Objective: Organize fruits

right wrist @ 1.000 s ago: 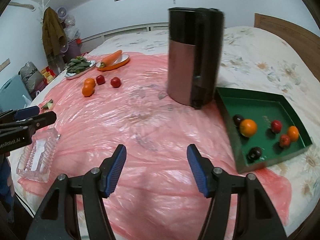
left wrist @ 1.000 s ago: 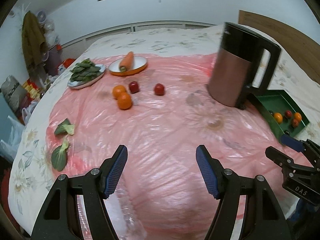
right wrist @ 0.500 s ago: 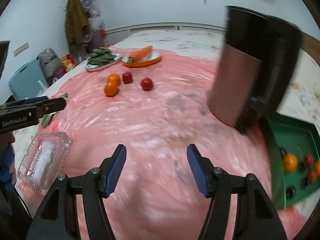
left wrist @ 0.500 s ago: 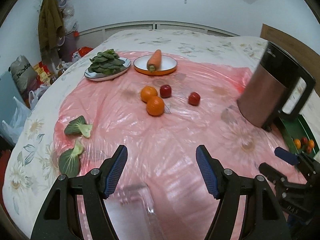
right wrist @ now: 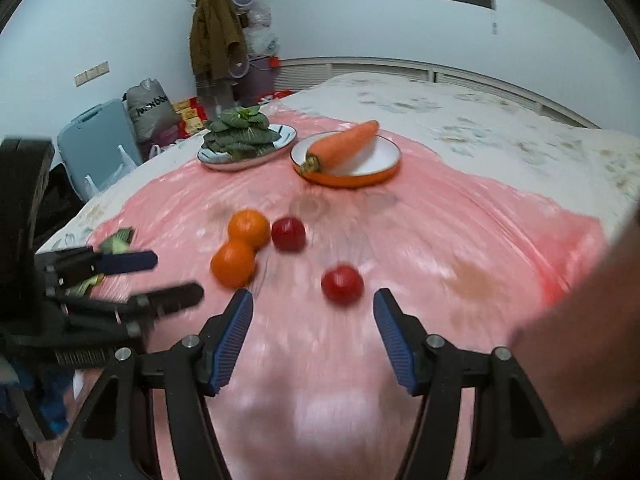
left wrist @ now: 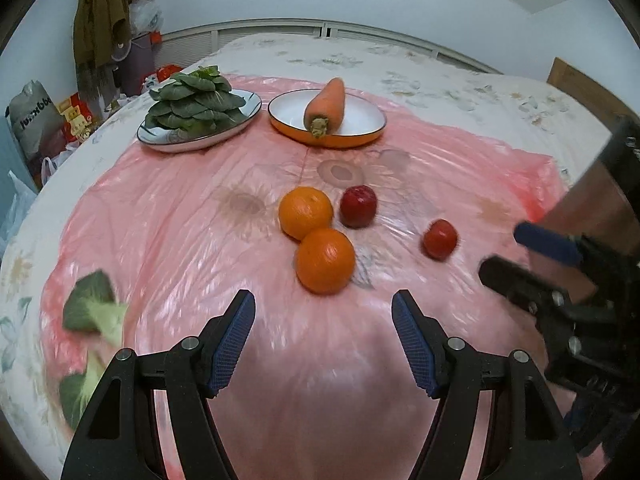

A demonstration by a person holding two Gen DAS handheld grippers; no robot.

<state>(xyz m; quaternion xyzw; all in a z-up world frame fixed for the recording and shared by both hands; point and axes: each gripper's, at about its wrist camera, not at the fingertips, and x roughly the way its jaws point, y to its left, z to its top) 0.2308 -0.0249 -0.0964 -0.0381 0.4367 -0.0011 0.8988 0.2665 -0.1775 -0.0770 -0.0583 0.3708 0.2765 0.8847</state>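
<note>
Two oranges lie touching on the pink plastic sheet, a near one (left wrist: 325, 261) (right wrist: 233, 263) and a far one (left wrist: 305, 212) (right wrist: 248, 227). A dark red fruit (left wrist: 358, 205) (right wrist: 288, 233) lies beside them, and a red tomato-like fruit (left wrist: 439, 239) (right wrist: 342, 284) lies apart to the right. My left gripper (left wrist: 323, 336) is open and empty, just short of the near orange. My right gripper (right wrist: 313, 328) is open and empty, just short of the red fruit. Each gripper shows at the edge of the other's view.
A plate of green leaves (left wrist: 199, 114) (right wrist: 248, 136) and an orange-rimmed plate holding a carrot (left wrist: 326, 108) (right wrist: 346, 151) stand at the back. Loose greens (left wrist: 93, 312) lie at the left. A copper kettle (left wrist: 600, 204) stands at the right.
Both grippers have swung left and moved forward toward the loose fruit. The green tray and glass dish have left the views. Both stay open.
</note>
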